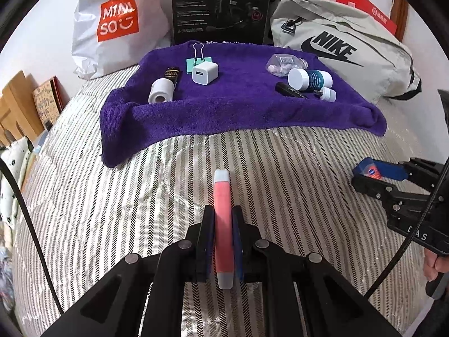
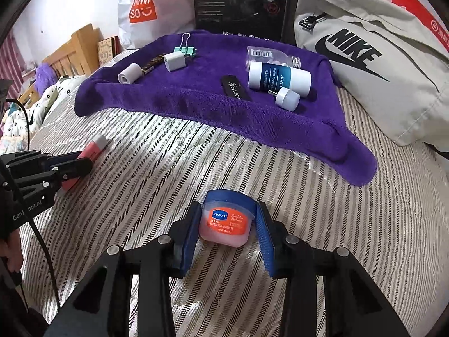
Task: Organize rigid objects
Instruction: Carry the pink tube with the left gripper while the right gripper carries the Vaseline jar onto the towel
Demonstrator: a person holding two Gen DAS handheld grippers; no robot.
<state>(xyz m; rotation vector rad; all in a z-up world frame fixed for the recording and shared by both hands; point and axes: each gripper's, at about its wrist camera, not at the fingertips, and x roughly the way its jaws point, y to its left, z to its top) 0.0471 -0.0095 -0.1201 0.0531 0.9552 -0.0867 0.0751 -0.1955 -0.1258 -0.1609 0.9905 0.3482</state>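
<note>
My left gripper (image 1: 223, 210) is shut on a pink stick (image 1: 223, 193) with grey ends, held lengthwise just over the striped bedcover (image 1: 280, 168). In the right wrist view that stick (image 2: 96, 144) pokes out of the left gripper (image 2: 82, 163) at the left edge. My right gripper (image 2: 228, 206) is shut on a small lip balm jar (image 2: 227, 220) with a blue lid and orange label, resting on the cover. Beyond both lies a purple towel (image 2: 196, 104) bearing a white charger cube (image 2: 174, 61), a binder clip (image 2: 185, 47), a white roll (image 2: 127, 74), a black stick (image 2: 234, 90) and a white-and-blue bottle (image 2: 277, 77).
Behind the towel stand a white Miniso bag (image 1: 115, 25), a black box (image 1: 221, 5) and a grey Nike bag (image 1: 345, 53). A wooden headboard (image 2: 75, 47) and bedding sit at the left. A black cable (image 1: 31, 219) crosses the left side. A hand (image 1: 433, 261) shows at right.
</note>
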